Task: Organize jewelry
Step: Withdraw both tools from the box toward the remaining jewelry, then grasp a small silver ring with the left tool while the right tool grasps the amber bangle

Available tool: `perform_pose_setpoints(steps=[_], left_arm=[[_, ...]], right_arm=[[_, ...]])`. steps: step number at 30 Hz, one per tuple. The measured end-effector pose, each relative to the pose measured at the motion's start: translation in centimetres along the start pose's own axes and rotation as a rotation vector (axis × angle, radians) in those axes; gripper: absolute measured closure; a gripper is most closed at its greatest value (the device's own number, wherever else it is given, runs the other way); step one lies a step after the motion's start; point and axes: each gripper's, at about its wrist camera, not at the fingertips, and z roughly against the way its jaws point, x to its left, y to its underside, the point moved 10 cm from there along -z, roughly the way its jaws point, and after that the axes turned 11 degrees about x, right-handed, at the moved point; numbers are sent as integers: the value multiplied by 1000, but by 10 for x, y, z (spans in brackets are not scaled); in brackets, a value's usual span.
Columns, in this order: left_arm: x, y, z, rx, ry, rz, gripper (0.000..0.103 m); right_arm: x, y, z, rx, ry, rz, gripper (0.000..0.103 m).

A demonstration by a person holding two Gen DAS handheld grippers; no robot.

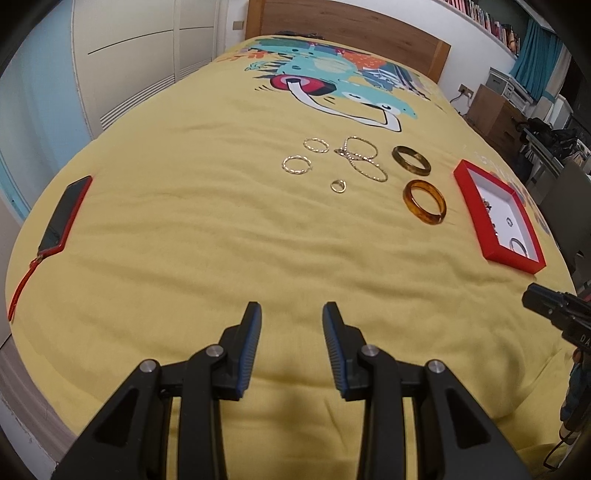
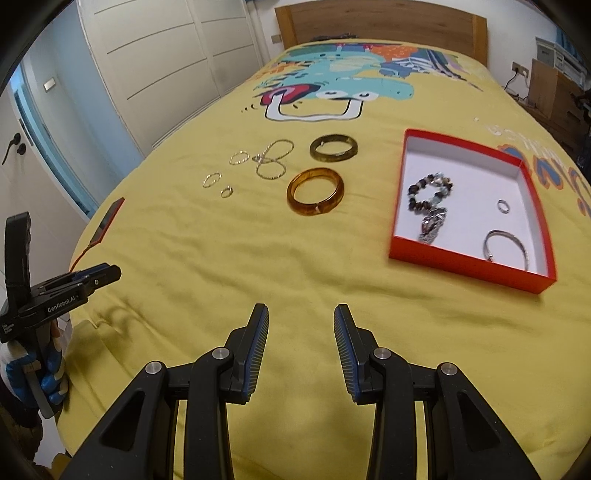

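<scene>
Jewelry lies on a yellow bedspread (image 1: 207,229). An amber bangle (image 1: 424,201) (image 2: 315,191) and a dark olive bangle (image 1: 410,160) (image 2: 333,147) lie left of a red box (image 1: 495,254) (image 2: 469,264). Thin gold hoops (image 1: 297,164) (image 2: 211,180), a gold chain (image 1: 364,158) (image 2: 272,160) and a small gold ring (image 1: 338,185) (image 2: 226,191) lie further left. The box holds a beaded bracelet (image 2: 430,192), a silver bangle (image 2: 506,245) and a small ring (image 2: 503,206). My left gripper (image 1: 291,314) and right gripper (image 2: 301,314) are open, empty, near the bed's front edge.
A phone in a red case (image 1: 66,216) (image 2: 110,219) with a red strap lies at the bed's left edge. A wooden headboard (image 1: 354,26) is at the far end. White wardrobes stand left; a desk and shelves stand right.
</scene>
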Motion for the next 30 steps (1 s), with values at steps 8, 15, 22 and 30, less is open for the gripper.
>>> perform_pose_setpoints(steps=[8,15,22,30], left_arm=[[-9,-34,-25,17,23,-33,70],[-33,-81,-51,22,88,-67,70],[-50,-114,-85,44,109,-85,70],[-63,-135,-119,73,86,-116,71]], right_arm=[[5,-26,-26,23,-21,21,66],[7,-67,-45,12,-36,48,66],[10,-108,-65,2,-47,83,66],[7,-132,-94,28,-59,100,66]])
